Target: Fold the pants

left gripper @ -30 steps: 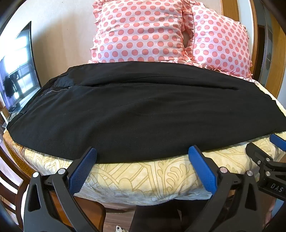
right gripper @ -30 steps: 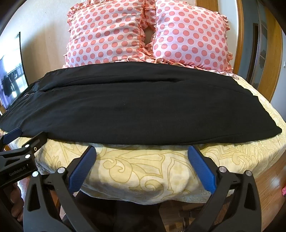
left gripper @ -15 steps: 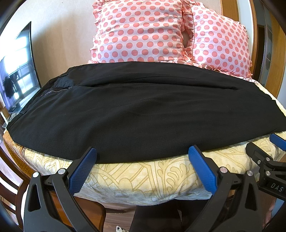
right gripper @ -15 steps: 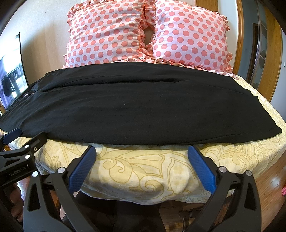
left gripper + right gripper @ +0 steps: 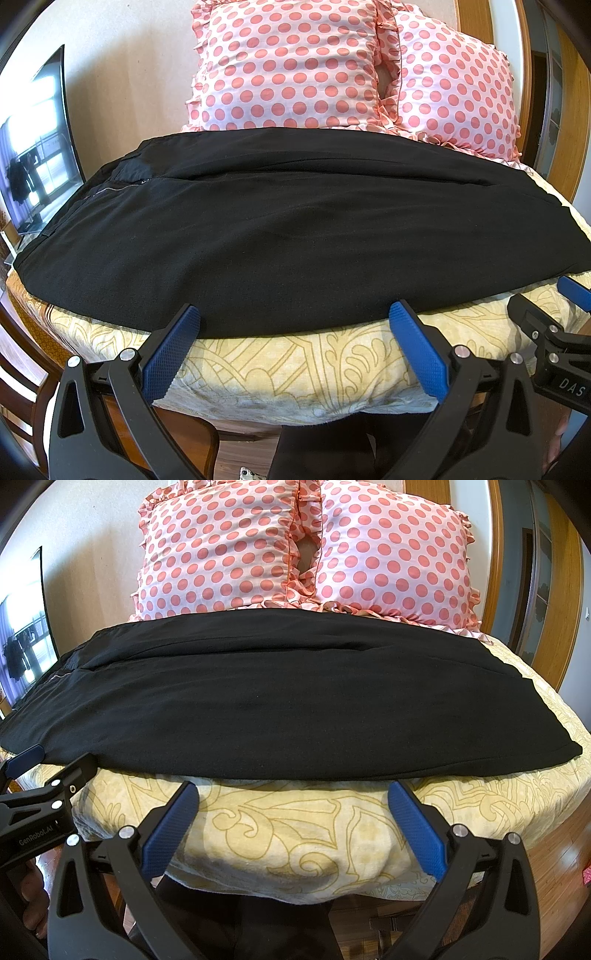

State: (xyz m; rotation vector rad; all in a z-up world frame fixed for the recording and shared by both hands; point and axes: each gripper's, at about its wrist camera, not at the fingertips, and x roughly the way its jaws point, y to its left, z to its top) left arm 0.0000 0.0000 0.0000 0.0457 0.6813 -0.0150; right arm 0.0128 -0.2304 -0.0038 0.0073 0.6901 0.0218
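Observation:
Black pants [image 5: 295,229] lie flat across the bed, waist with zipper to the left, legs to the right; they also show in the right wrist view [image 5: 288,701]. My left gripper [image 5: 295,314] is open and empty, its blue fingertips at the pants' near edge. My right gripper [image 5: 291,794] is open and empty, just short of the near edge, over the bedsheet. Each gripper shows at the side of the other's view.
The bed has a cream patterned sheet [image 5: 295,830]. Two pink polka-dot pillows [image 5: 288,66] [image 5: 391,554] stand at the head. A TV screen [image 5: 37,147] is at left, a wooden door frame [image 5: 554,590] at right, and wooden floor [image 5: 561,867] below.

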